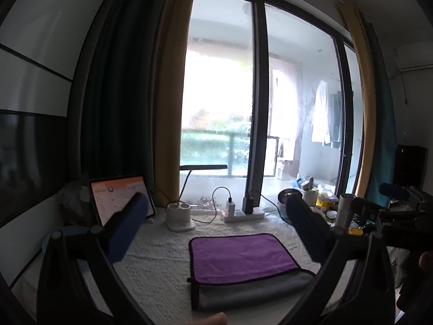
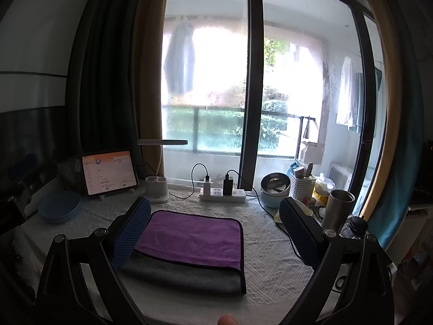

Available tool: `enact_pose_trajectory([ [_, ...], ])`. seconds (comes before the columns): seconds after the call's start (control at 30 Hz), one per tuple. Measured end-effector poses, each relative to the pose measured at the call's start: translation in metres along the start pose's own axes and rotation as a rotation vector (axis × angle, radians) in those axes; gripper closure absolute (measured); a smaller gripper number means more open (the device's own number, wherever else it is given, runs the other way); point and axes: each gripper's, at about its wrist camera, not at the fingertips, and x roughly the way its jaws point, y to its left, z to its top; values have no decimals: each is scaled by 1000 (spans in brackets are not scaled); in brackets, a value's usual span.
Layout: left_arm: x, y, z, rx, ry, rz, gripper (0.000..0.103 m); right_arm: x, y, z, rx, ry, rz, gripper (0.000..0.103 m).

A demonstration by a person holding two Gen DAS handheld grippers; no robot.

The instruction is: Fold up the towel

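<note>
A towel (image 1: 243, 260), purple on top with a grey underside and dark trim, lies folded over on the white quilted table cover; the grey layer sticks out at the near edge. It also shows in the right wrist view (image 2: 189, 241). My left gripper (image 1: 216, 216) is open and empty, held above and behind the towel. My right gripper (image 2: 215, 216) is open and empty, its blue-padded fingers (image 2: 132, 230) spread either side of the towel, above it.
A tablet (image 2: 109, 172) on a stand, a lamp base (image 2: 157, 189), a power strip (image 2: 222, 193) with chargers, blue plates (image 2: 59, 210), a steel bowl (image 2: 274, 187), a basket (image 2: 301, 187) and a metal tumbler (image 2: 339, 208) line the table's far and right sides before the window.
</note>
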Motion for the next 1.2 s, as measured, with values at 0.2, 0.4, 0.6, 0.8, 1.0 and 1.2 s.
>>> enact_pose_trajectory([
  [0.2, -1, -2, -3, 2, -3, 3, 0, 0, 0, -1, -1, 0, 0, 5],
  [0.4, -1, -1, -2, 0, -4, 2, 0, -1, -1, 0, 0, 0, 0, 5],
  [0.6, -1, -1, -1, 0, -2, 1, 0, 0, -2, 1, 0, 0, -1, 5],
  [0.8, -2, -2, -2, 0, -2, -2, 0, 0, -4, 1, 0, -1, -1, 5],
  [1.0, -3, -2, -2, 0, -4, -4, 0, 0, -3, 1, 1, 0, 0, 5],
  [1.2, -3, -2, -2, -1, -5, -2, 0, -1, -5, -1, 1, -2, -1, 5],
])
